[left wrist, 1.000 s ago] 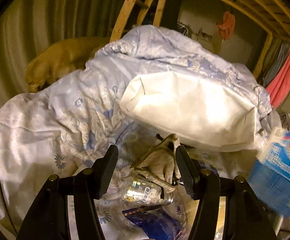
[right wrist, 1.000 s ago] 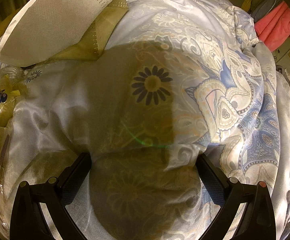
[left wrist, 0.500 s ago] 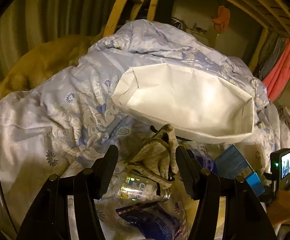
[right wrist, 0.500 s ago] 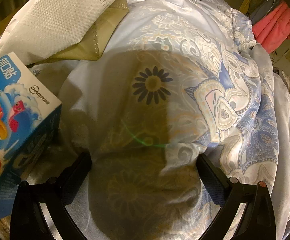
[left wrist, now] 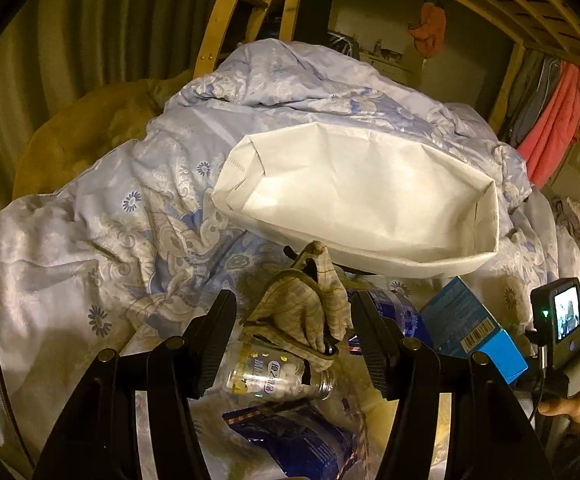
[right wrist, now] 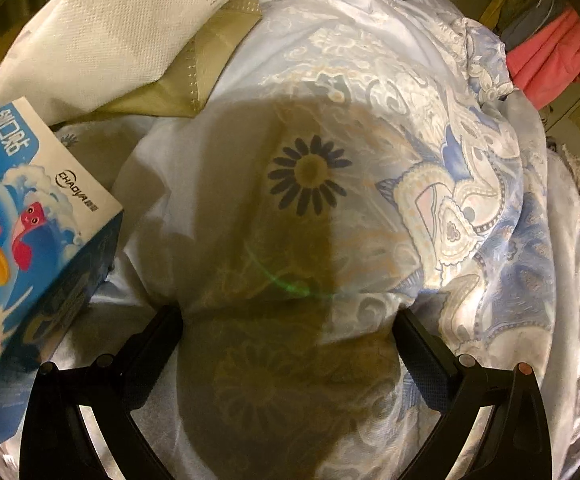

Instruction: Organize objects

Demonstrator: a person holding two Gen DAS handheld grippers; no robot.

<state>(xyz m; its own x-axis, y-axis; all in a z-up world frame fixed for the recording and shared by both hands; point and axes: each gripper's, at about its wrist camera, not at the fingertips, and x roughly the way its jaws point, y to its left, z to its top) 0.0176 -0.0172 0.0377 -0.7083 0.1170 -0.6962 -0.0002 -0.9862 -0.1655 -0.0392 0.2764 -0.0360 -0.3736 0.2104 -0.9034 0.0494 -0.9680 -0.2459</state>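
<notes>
Bedding fills both views: a rumpled pale blue and white floral duvet (left wrist: 138,216) with everything else lying on it. Taking the open white paper-fabric bag (left wrist: 353,200) as landmark, a beige checked cloth glove (left wrist: 305,312) lies just below its near rim, draped over a clear glass jar with a metal lid (left wrist: 274,376) that lies on its side. Below the jar sits a dark blue plastic packet (left wrist: 297,444), and to the lower right of the bag a blue cardboard box with a barcode (left wrist: 473,332) rests on the duvet. The left gripper (left wrist: 293,336) hovers with its jaws apart on either side of the glove and jar, touching neither. At the right edge a hand (left wrist: 573,408) holds the other tool with its small lit screen. In the right wrist view the right gripper (right wrist: 290,332) has its jaws spread wide over bare duvet, nothing between them; the box (right wrist: 30,232) with its cartoon print lies to its left, below the bag (right wrist: 106,32)
</notes>
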